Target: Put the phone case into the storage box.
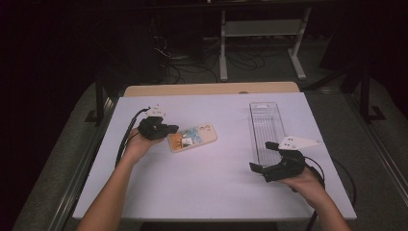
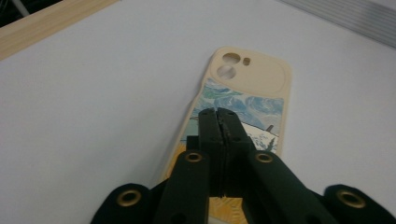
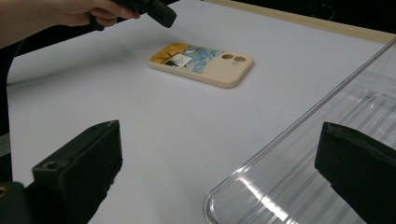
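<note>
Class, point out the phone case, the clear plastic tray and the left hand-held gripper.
phone case (image 1: 192, 137): high view, middle of its printed back.
clear plastic tray (image 1: 263, 107): high view, far rim.
left hand-held gripper (image 2: 219, 114): left gripper view, its closed jaw tips.

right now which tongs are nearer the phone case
Left. The left tongs hover shut over the phone case; the right tongs sit open by the clear tray.
</note>
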`<state>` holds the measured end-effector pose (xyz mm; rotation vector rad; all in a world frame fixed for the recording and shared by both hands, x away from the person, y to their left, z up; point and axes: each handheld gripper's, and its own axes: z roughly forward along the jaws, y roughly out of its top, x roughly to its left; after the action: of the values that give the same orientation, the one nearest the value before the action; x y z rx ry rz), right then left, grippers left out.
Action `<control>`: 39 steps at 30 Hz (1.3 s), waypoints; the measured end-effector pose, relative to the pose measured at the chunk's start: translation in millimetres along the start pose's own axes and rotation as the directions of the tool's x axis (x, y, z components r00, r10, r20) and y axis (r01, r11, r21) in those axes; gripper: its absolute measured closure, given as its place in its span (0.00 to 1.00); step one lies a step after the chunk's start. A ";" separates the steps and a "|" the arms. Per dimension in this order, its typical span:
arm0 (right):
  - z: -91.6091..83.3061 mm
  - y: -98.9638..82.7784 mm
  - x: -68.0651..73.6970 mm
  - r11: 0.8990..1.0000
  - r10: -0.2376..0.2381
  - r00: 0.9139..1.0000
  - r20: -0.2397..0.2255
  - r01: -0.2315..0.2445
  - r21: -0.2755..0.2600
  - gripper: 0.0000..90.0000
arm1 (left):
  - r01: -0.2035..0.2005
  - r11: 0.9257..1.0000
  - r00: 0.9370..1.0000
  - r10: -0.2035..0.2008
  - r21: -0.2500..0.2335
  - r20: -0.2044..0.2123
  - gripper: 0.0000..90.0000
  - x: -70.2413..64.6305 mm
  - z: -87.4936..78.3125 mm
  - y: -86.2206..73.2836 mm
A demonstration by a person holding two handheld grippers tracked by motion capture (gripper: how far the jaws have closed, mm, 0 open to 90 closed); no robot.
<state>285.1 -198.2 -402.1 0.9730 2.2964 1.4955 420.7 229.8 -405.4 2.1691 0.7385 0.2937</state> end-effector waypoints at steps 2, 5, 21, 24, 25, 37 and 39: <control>-0.1 -0.1 0.1 1.000 0.001 1.000 0.000 -0.001 0.000 0.01 | -0.005 1.000 1.000 0.005 0.011 -0.012 1.00 2.7 3.5 -0.6; 0.0 0.0 0.2 1.000 0.000 1.000 0.000 0.000 0.001 0.01 | 0.033 0.999 0.999 -0.033 0.001 -0.030 1.00 5.8 10.2 -2.3; -0.2 -0.2 0.1 1.000 0.001 1.000 -0.001 -0.001 -0.001 0.01 | 0.062 0.995 0.992 -0.053 0.082 -0.116 1.00 23.8 33.4 -13.7; -0.1 -0.2 0.1 1.000 0.001 1.000 -0.001 -0.001 -0.001 0.01 | 0.084 0.993 0.989 -0.073 0.080 -0.128 1.00 25.7 34.3 -16.2; -0.1 -0.2 0.1 1.000 0.001 1.000 -0.001 -0.001 -0.001 0.01 | 0.076 0.994 0.989 -0.065 0.081 -0.129 1.00 26.7 34.2 -16.5; -0.4 -0.4 0.2 1.000 0.003 1.000 -0.001 -0.003 -0.003 0.01 | 0.057 0.994 0.994 -0.048 0.098 -0.099 1.00 19.6 30.6 -18.7; -0.3 -0.4 0.2 1.000 0.003 1.000 -0.001 -0.003 -0.004 0.01 | 0.049 0.994 0.995 -0.040 0.101 -0.091 1.00 18.9 28.5 -20.0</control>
<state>284.6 -198.4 -402.3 0.9745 2.2925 1.5019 440.1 233.4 -439.8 2.2453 0.8675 0.3369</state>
